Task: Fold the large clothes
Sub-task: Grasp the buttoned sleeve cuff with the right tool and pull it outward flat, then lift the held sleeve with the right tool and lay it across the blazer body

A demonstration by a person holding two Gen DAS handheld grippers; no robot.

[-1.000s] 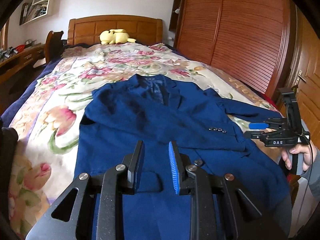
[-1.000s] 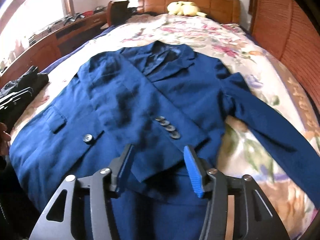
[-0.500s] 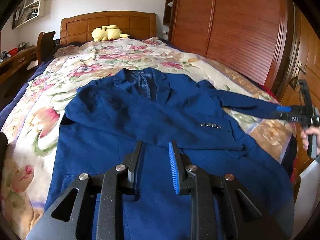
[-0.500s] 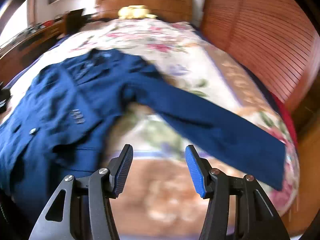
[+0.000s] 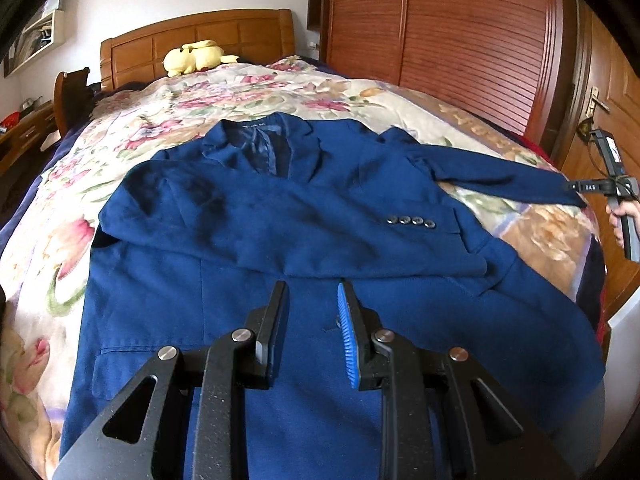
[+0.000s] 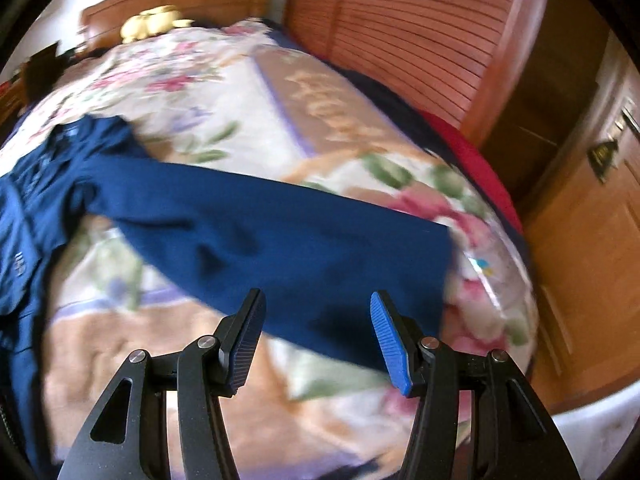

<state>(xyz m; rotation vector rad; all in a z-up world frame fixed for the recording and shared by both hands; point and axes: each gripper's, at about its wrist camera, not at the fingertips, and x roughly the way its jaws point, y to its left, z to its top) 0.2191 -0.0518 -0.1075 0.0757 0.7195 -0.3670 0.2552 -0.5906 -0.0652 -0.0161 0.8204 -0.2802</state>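
Observation:
A dark blue jacket (image 5: 280,220) lies face up on the flowered bed cover (image 5: 240,92). One sleeve is folded across its chest, with cuff buttons (image 5: 412,222) showing. The other sleeve (image 6: 280,240) stretches out to the bed's right side. My left gripper (image 5: 310,320) hovers over the jacket's lower front, its jaws a narrow gap apart with nothing between them. My right gripper (image 6: 316,328) is open just above the outstretched sleeve near its cuff, with no cloth between its pads. In the left wrist view, the right gripper (image 5: 578,187) sits at the cuff end, held by a hand (image 5: 624,212).
A yellow plush toy (image 5: 196,58) lies by the wooden headboard (image 5: 200,36). Slatted wardrobe doors (image 5: 460,40) and a door with a handle (image 5: 600,100) run along the bed's right side. A desk and chair (image 5: 68,88) stand at the left.
My right gripper swung from over the jacket's front to the outstretched sleeve's cuff at the right. My left gripper shifted a little lower over the jacket. The jacket lies as before.

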